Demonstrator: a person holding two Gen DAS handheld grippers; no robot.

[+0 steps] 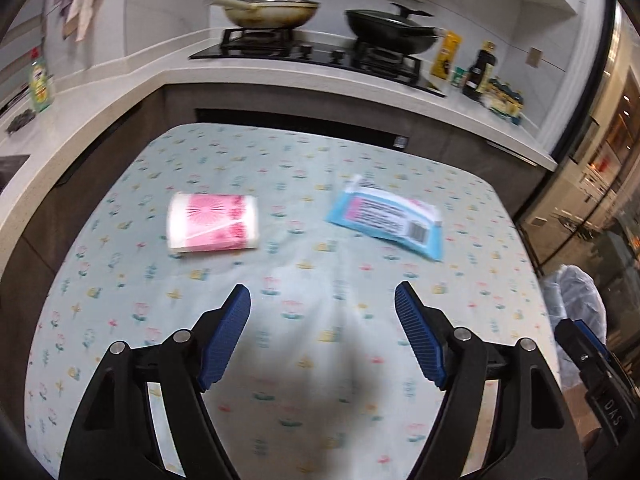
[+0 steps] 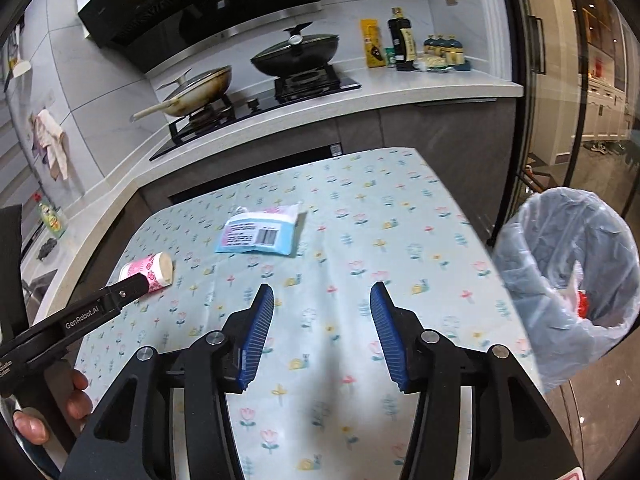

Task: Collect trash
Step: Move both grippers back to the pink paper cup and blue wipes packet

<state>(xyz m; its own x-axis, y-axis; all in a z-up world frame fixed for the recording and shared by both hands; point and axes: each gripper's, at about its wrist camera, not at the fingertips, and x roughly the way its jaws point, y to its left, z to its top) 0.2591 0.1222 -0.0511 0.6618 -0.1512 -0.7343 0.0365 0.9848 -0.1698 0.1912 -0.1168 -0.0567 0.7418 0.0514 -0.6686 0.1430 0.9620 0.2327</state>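
Note:
A pink-and-white tissue pack [image 1: 214,222] lies on the floral tablecloth [image 1: 312,280], left of a blue-and-white wrapper [image 1: 386,220]. My left gripper [image 1: 322,300] is open and empty, hovering above the cloth in front of both. In the right wrist view the pack [image 2: 154,272] and the wrapper [image 2: 262,234] lie ahead to the left. My right gripper [image 2: 322,296] is open and empty over the cloth [image 2: 360,240]. A bin lined with a clear bag [image 2: 568,276] stands right of the table, with some trash inside. The left gripper's body [image 2: 80,320] shows at the left edge.
A kitchen counter [image 1: 280,72] wraps behind and left of the table, with a hob, two lidded pans [image 1: 268,10] and bottles [image 1: 480,70]. A green bottle [image 1: 40,84] stands on the left counter. A glass door [image 2: 560,80] is on the right.

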